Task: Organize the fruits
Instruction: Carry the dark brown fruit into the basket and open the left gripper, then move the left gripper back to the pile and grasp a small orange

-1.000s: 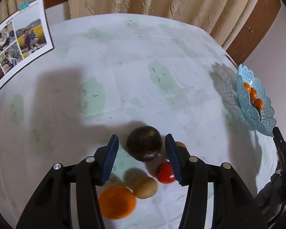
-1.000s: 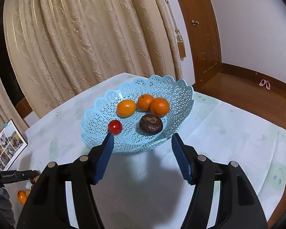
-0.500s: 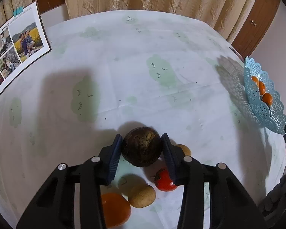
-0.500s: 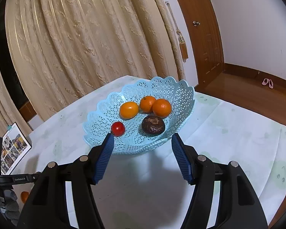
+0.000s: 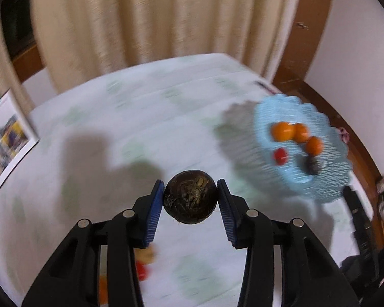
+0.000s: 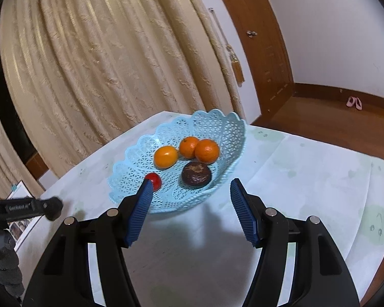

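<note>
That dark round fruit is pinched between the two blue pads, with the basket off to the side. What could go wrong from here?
The dark fruit is round and held only at its sides by the left gripper, so it might slip out and drop onto the table. The basket already holds three oranges, a tomato and another dark fruit; dropped in carelessly, the new one could knock them about.

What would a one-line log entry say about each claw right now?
left claw: shut on dark round fruit, lifted | right claw: open, empty | blue basket: three oranges, red fruit, dark fruit
</note>
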Demonstrator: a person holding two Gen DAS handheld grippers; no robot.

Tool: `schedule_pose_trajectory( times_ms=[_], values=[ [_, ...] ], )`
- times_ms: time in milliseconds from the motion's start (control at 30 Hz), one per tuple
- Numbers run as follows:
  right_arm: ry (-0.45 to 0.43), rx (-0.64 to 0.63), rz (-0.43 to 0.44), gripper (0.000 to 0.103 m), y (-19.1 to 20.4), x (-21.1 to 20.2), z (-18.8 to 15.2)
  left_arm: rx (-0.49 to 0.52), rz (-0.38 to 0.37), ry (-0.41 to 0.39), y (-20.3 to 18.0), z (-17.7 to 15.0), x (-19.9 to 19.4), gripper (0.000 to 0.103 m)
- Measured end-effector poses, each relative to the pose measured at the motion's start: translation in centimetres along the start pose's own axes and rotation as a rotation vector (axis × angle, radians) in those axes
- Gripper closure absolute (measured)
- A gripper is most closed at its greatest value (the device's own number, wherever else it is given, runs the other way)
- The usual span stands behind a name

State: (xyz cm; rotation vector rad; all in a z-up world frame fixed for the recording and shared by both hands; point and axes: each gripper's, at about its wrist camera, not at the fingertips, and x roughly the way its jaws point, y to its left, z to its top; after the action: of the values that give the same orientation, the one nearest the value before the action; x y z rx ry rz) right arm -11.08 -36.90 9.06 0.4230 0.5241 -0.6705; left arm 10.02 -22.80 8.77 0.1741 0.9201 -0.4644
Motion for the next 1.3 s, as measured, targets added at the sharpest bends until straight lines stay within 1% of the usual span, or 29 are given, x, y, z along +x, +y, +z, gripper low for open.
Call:
schedule_pose_trajectory(
  times_ms=[133, 233, 333, 467, 500, 533, 567, 600, 667, 767, 833, 900, 933, 1033, 1167, 1300],
  values=[
    [-0.011, 0.03, -0.016, 0.038, -0.5, -0.1, 0.0, 0.073, -0.048, -0.01, -4.4, 1.1, 0.5, 0.06],
    [-0.013, 0.036, -0.022, 0.038, -0.5, -0.1, 0.0, 0.121, -0.086, -0.002, -7.5, 1.7, 1.3, 0.06],
    [-0.02, 0.055, -0.033, 0.037, -0.9, -0.2, 0.0, 0.143, -0.117, 0.01, -9.6, 1.8, 1.9, 0.06],
    [-0.018, 0.062, -0.039, 0.037, -1.0, -0.2, 0.0, 0.149, -0.172, 0.028, -10.8, 1.8, 2.1, 0.059],
    [-0.019, 0.062, -0.039, 0.036, -0.9, -0.3, 0.0, 0.145, -0.183, 0.026, -10.9, 1.8, 2.0, 0.05],
    [-0.019, 0.064, -0.04, 0.035, -1.0, -0.3, 0.0, 0.139, -0.188, 0.02, -10.8, 1.9, 1.9, 0.036],
    [-0.022, 0.066, -0.041, 0.034, -1.0, -0.4, 0.1, 0.128, -0.189, 0.001, -10.5, 2.0, 1.4, 0.032],
    [-0.025, 0.067, -0.042, 0.031, -1.0, -0.5, 0.0, 0.125, -0.184, -0.01, -10.2, 2.0, 1.0, 0.032],
    [-0.031, 0.067, -0.043, 0.031, -1.0, -0.6, 0.1, 0.115, -0.171, -0.029, -9.4, 2.1, 0.4, 0.031],
    [-0.034, 0.065, -0.044, 0.031, -0.9, -0.6, 0.1, 0.098, -0.129, -0.063, -8.1, 2.2, -0.5, 0.029],
    [-0.037, 0.065, -0.044, 0.031, -1.0, -0.6, 0.1, 0.093, -0.086, -0.098, -7.3, 2.1, -1.2, 0.021],
    [-0.042, 0.063, -0.043, 0.031, -0.9, -0.7, 0.1, 0.1, -0.015, -0.144, -6.6, 1.9, -1.9, 0.019],
    [-0.044, 0.062, -0.042, 0.031, -0.9, -0.8, 0.1, 0.103, 0.001, -0.152, -6.4, 1.8, -2.1, 0.018],
    [-0.051, 0.059, -0.039, 0.031, -0.8, -0.9, 0.0, 0.113, 0.042, -0.173, -5.7, 1.4, -2.6, 0.017],
    [-0.066, 0.054, -0.034, 0.031, -0.7, -1.2, 0.0, 0.091, 0.075, -0.19, -4.3, 0.9, -3.6, 0.017],
    [-0.077, 0.055, -0.037, 0.031, -0.8, -1.4, 0.0, 0.071, 0.122, -0.22, -2.9, 0.4, -4.6, 0.017]
  ],
)
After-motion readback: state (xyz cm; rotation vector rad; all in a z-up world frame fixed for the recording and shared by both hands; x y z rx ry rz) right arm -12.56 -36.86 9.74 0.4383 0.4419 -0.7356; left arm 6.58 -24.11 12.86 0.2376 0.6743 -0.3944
